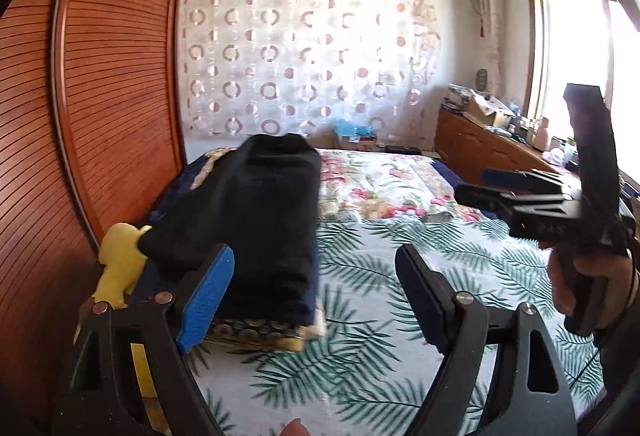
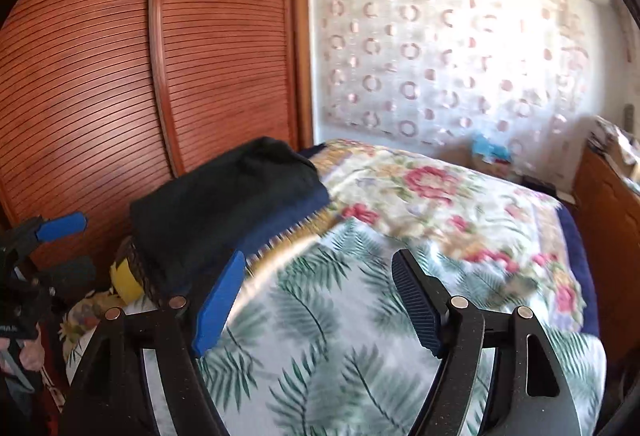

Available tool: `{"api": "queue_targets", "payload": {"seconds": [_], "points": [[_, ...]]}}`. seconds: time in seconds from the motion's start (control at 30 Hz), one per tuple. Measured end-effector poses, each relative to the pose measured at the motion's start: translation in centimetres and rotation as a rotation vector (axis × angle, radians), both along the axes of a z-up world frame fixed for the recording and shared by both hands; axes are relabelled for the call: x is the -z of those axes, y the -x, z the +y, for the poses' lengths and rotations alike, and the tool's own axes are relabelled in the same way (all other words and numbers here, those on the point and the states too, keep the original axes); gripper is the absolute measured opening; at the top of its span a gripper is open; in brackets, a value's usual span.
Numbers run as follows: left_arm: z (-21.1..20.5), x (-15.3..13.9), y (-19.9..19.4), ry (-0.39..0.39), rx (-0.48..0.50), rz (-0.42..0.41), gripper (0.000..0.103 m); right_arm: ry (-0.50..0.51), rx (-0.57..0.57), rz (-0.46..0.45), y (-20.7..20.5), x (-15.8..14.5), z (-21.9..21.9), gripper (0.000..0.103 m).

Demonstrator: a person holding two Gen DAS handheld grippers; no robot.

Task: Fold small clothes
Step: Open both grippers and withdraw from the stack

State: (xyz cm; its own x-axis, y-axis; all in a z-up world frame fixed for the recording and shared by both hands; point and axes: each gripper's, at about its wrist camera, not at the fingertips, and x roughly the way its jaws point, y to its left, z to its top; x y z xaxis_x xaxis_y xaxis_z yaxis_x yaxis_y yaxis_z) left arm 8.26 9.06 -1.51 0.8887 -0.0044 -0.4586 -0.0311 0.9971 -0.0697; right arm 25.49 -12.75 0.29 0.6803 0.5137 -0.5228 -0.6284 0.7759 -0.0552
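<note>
Both grippers hanging wide, nothing between fingers: left gripper [image 1: 316,300], right gripper [image 2: 318,310]. Folded black garment [image 1: 256,220] sitting atop clothes stack [image 1: 260,332] on bed's [image 1: 400,276] left edge, beside wardrobe [image 1: 100,95].

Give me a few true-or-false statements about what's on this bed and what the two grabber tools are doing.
1. A black folded garment tops the stack of clothes. True.
2. The left gripper clamps that garment. False: its jaws stand open, gripping nothing.
3. The right gripper is open and empty. True.
4. The bedspread is plain white. False: it has green palm leaves and pink flowers.
5. The stack lies on the side nearest the wooden wardrobe. True.
</note>
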Motion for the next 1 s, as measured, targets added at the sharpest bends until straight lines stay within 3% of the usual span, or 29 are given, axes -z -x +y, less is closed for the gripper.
{"api": "queue_targets", "payload": {"seconds": [0.53, 1.0], "points": [[-6.3, -1.1, 1.8, -0.025, 0.071, -0.007, 0.083, -0.050, 0.233, -0.053, 13.7, -1.5, -5.6, 0.078], [-8.1, -4.6, 2.3, -0.020, 0.081, -0.073, 0.083, -0.105, 0.364, -0.147, 21.1, -4.0, -6.6, 0.078]]}}
